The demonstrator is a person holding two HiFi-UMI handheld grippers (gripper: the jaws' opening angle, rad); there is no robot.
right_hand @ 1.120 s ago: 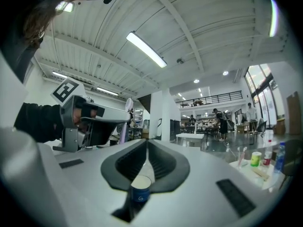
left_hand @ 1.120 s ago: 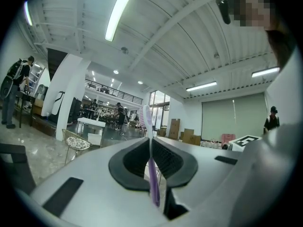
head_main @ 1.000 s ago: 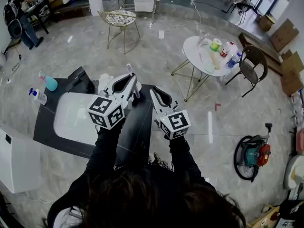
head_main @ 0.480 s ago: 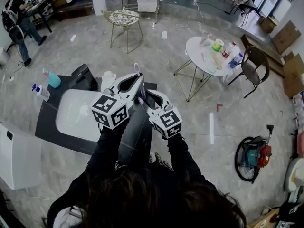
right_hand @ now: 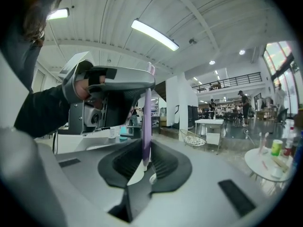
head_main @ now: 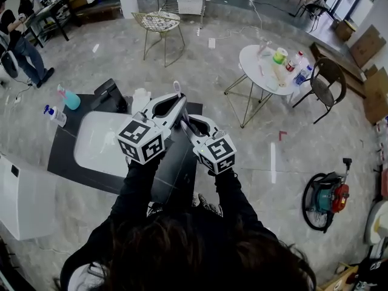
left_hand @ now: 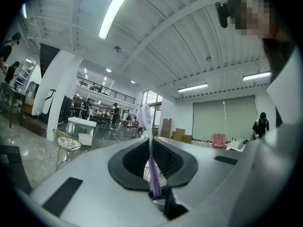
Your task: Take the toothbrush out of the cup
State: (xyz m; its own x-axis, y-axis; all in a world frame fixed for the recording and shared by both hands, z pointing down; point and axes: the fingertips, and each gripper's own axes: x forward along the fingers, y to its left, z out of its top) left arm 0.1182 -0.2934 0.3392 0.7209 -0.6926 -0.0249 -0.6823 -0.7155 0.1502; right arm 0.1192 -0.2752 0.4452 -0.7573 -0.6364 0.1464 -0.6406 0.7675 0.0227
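Purple toothbrush: upright, bristle head at 12 o'clock end, above dark counter. Left gripper: jaws clamped on neck. Right gripper, at 4 o'clock of left in head view: jaws just closing, pads against lower handle.

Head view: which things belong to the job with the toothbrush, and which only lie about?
Job: toothbrush; left gripper, shut on it; right gripper, whose jaws have just been closing, shut on its handle.
Lying about: teal pump bottle; white bottle with blue cap; wire chair; round table.
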